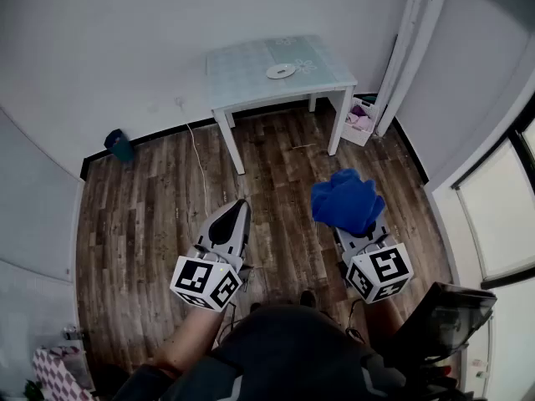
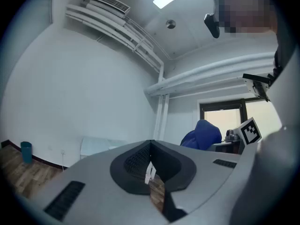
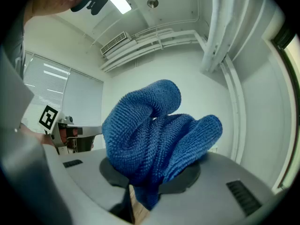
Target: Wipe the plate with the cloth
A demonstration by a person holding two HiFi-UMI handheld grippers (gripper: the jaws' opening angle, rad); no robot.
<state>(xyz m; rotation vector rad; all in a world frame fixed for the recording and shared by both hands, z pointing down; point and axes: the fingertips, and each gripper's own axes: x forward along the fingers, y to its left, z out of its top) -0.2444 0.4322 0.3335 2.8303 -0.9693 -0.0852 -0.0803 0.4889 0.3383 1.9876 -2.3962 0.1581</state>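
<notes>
Blue cloth [image 1: 346,200], white plate [image 1: 281,71]

I see a pale-topped table [image 1: 242,78] with white legs against the far wall, on a wood plank floor [image 1: 142,215]. A white cable [image 1: 199,161] drops from the wall just left of the table and runs across the floor. A teal bin [image 1: 119,145] sits well left of the table at the skirting. A white basket [image 1: 359,121] is just beside the table's right leg, with vertical white pipes [image 1: 414,32] right of it.
</notes>
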